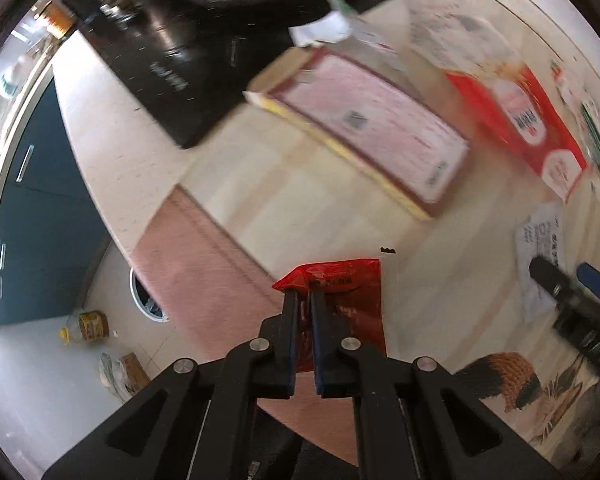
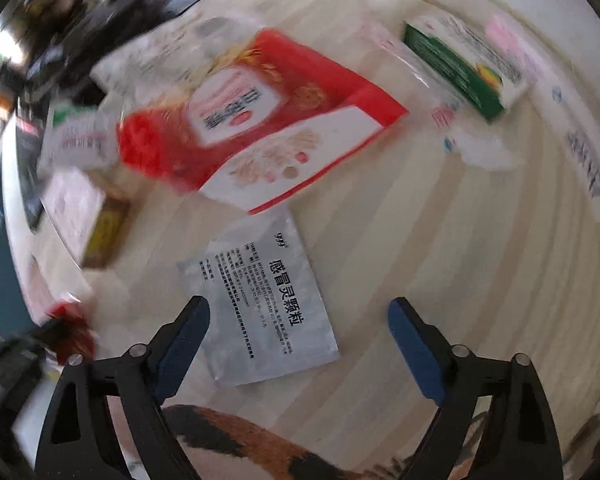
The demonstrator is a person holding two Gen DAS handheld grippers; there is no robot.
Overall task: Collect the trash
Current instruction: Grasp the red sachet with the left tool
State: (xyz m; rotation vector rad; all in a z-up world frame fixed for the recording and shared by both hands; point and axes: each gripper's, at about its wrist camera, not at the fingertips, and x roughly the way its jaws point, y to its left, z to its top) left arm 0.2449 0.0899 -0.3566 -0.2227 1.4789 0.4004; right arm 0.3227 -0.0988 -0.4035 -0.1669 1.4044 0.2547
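Note:
My left gripper (image 1: 305,294) is shut on a red plastic wrapper (image 1: 352,296) and holds it above the striped table near its left edge. The wrapper also shows blurred at the left of the right wrist view (image 2: 70,328). My right gripper (image 2: 298,316) is open and empty, just above a silver medicine sachet (image 2: 268,304) with black Chinese print that lies flat on the table. The sachet also shows in the left wrist view (image 1: 540,252), with the right gripper (image 1: 572,284) over it.
On the table lie a red and white box (image 2: 260,120), a green and white box (image 2: 460,64), a pink and yellow box (image 1: 364,128), clear wrappers (image 2: 480,148) and a black stove top (image 1: 172,60). A trash bin (image 1: 148,300) stands on the floor left of the table.

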